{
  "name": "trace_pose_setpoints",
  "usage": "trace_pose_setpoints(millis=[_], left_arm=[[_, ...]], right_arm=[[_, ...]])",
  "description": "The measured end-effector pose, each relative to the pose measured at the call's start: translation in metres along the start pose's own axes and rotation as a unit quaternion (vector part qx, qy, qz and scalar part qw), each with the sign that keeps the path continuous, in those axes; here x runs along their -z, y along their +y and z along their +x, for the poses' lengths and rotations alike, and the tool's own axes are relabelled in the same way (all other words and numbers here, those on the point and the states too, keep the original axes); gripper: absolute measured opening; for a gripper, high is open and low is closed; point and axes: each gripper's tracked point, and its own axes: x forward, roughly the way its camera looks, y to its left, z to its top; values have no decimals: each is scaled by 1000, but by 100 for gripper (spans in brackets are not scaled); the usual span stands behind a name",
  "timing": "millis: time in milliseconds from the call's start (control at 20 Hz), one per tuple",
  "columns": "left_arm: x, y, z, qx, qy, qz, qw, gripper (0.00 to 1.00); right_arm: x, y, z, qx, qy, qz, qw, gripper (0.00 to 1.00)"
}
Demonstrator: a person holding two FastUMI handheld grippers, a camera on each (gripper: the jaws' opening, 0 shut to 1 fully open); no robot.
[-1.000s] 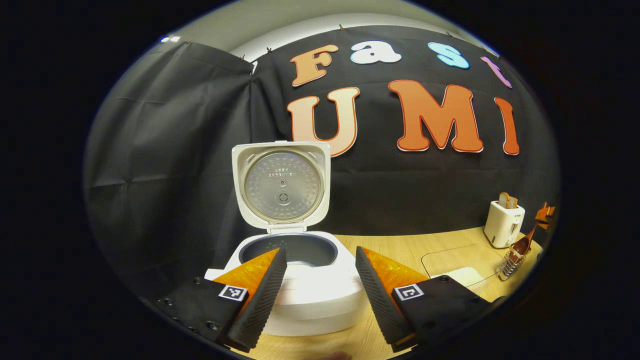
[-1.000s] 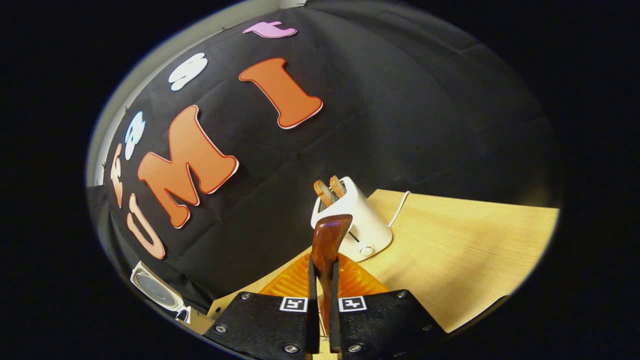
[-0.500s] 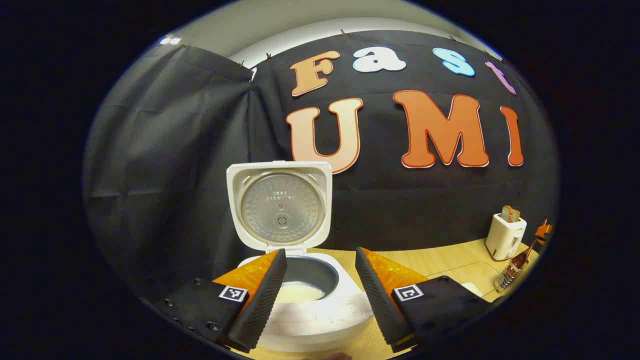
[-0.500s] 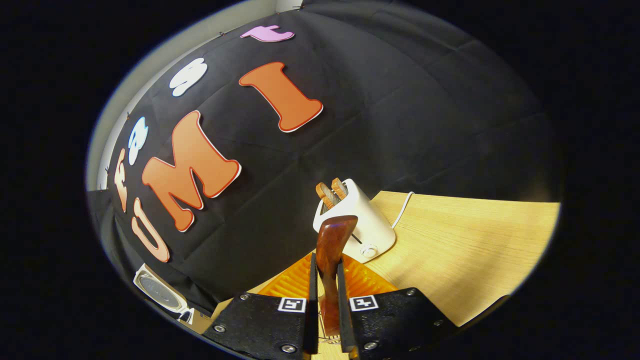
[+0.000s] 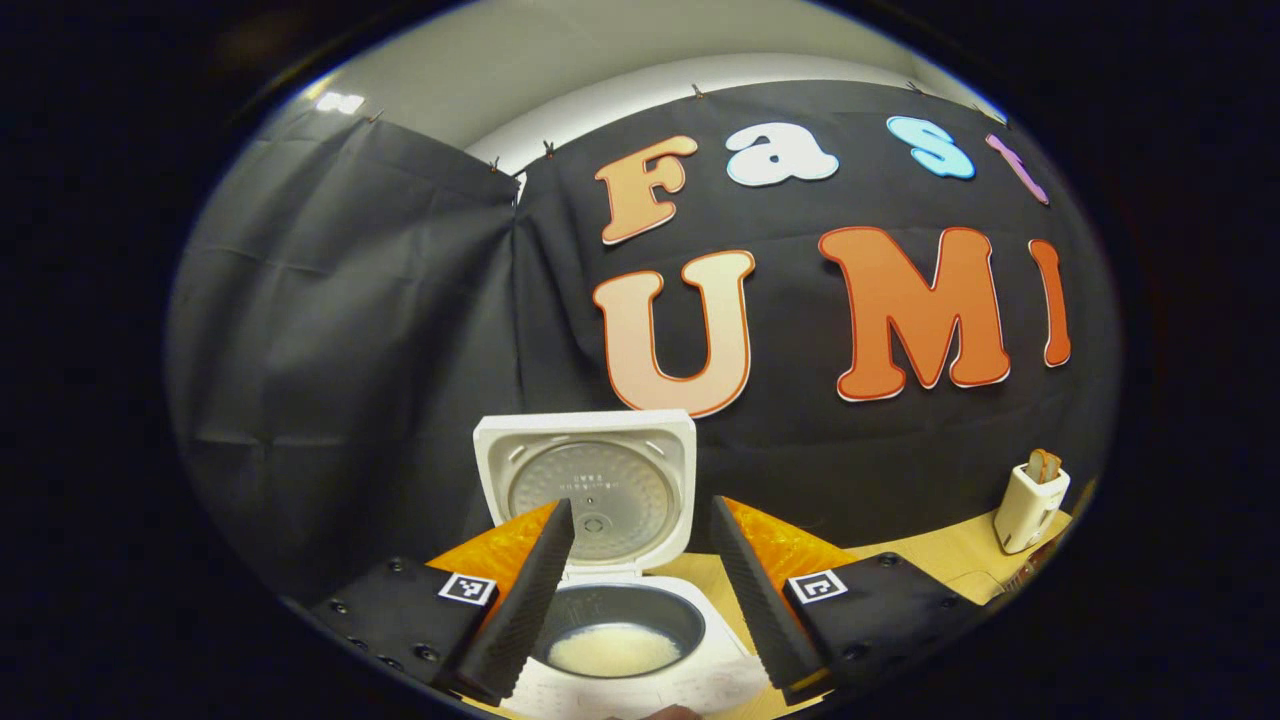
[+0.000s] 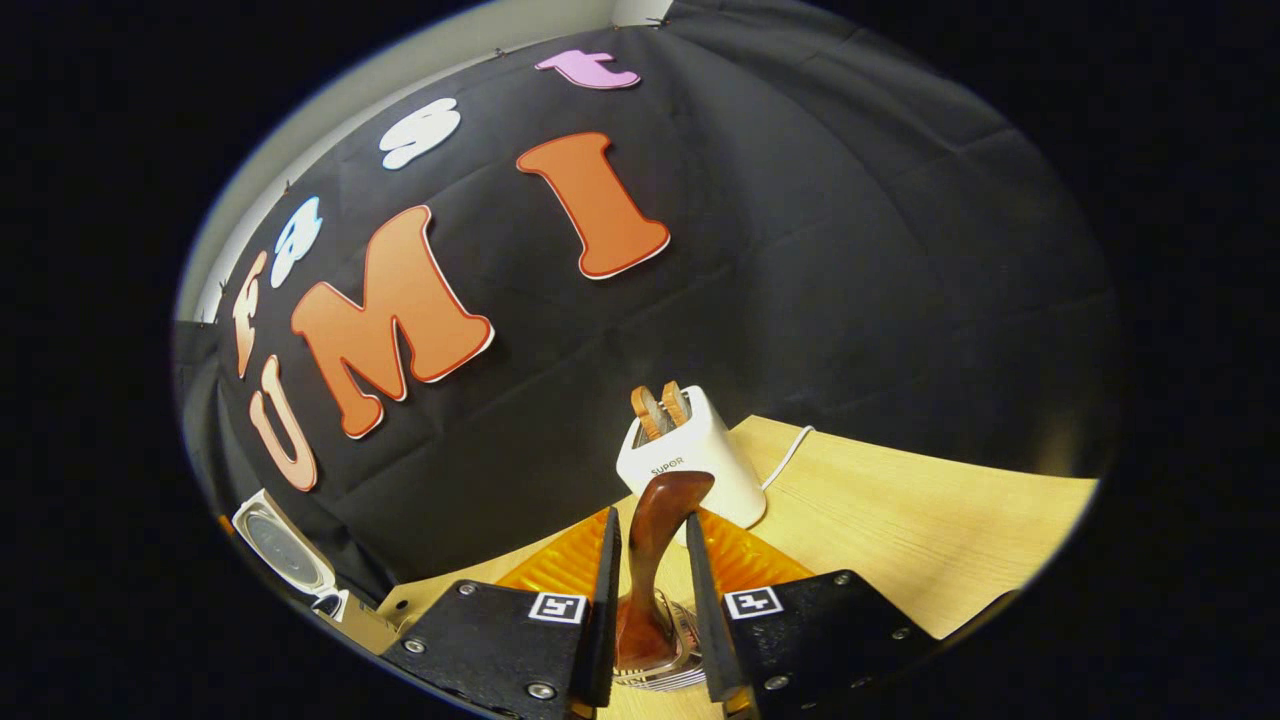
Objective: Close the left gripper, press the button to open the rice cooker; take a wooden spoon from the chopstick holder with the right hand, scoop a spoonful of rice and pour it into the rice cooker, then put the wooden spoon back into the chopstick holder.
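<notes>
rice cooker point(image 5: 620, 560) stands open on the surface with white rice in its pot. the wooden spoon point(image 6: 655, 545) is back in the chopstick holder point(image 6: 665, 665). the right tongs point(image 6: 648, 610) have just let go and now spread wider around the handle. the left tongs point(image 5: 640, 590) are spread and have lifted back. the job looks almost done.

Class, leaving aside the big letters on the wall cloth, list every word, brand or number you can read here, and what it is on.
"SUPOR": brand word on the front of the white toaster.
Small print on the inner plate of the rice cooker lid: too small to read.
Square markers on the gripper bodies: patterns, no words.
</notes>
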Motion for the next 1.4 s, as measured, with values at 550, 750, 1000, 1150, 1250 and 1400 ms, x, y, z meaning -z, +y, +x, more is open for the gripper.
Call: trace_pose_setpoints(millis=[550,750,1000,1150,1250,1400], left_arm=[[-48,26,76,-29,-20,4,999,90],[-66,45,120,-50,-19,29,998,89],[-65,62,194,-72,3,60,996,89],[-44,71,233,-67,45,37,996,93],[-25,78,244,-65,86,4,994,94],[-1,85,247,-69,128,-38,989,94]], right_arm=[[-40,5,-26,-13,-37,-53,998,46],[-74,7,-50,-7,-63,-101,993,59],[-112,7,-83,5,-94,-119,988,74],[-134,-1,-104,24,-122,-143,982,76],[-145,-1,-117,27,-134,-145,980,78],[-152,3,-124,22,-147,-147,978,79]])
